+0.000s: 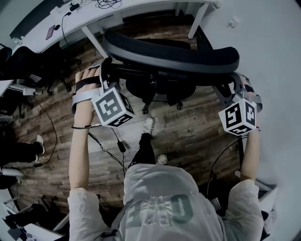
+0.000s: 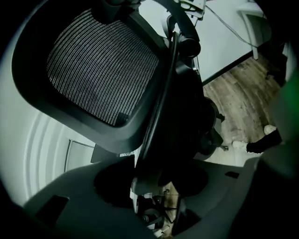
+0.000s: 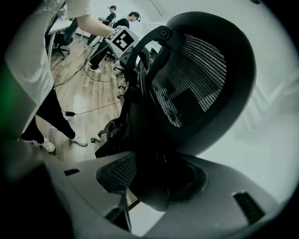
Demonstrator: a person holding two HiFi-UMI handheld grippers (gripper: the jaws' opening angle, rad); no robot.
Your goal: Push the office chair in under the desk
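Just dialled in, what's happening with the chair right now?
A person stands behind the office chair, with a gripper at each side of its backrest. The right gripper is clamped on the backrest's rim. The left gripper has the rim between open jaws. The chair faces the white desk, and the backrest stands clear of the desk's edge, so it is not yet fully pushed in.

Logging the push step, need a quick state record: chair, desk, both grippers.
chair: office chair, mesh backrest toward the person, short of the desk
left gripper: backrest edge between its jaws, grip unclear
right gripper: shut on the backrest's other edge
floor: wood floor, cable by the person's feet
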